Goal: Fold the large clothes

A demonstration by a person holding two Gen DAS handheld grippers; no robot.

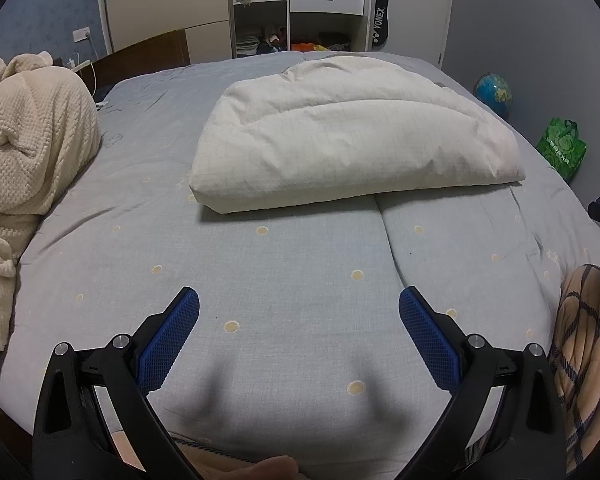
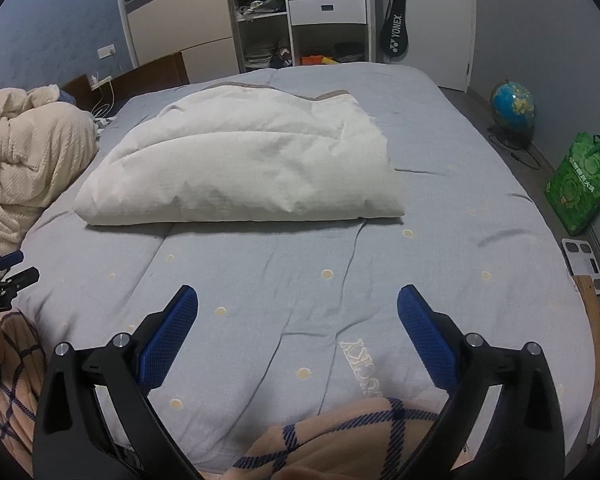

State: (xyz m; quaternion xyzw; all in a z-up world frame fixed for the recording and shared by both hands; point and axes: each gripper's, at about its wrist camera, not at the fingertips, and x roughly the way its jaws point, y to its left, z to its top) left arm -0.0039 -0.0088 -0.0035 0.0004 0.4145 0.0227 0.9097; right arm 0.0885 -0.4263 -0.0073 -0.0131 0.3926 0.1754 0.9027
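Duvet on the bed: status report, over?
Left gripper open, empty. Right gripper open, empty. Duvet lies folded on bed, untouched. Nothing between.

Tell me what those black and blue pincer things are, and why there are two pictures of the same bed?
Those are claws that a person holds, one in each hand. Each has a small camera looking along its fingers, so you get two pictures: one from the left claw, one from the right claw. Both are open and hold nothing. On the gray bed lies a folded white quilt, with a cream blanket bunched up at the left. A globe and a green bag are on the floor. The checked cloth near the bottom seems to be the person's clothing.
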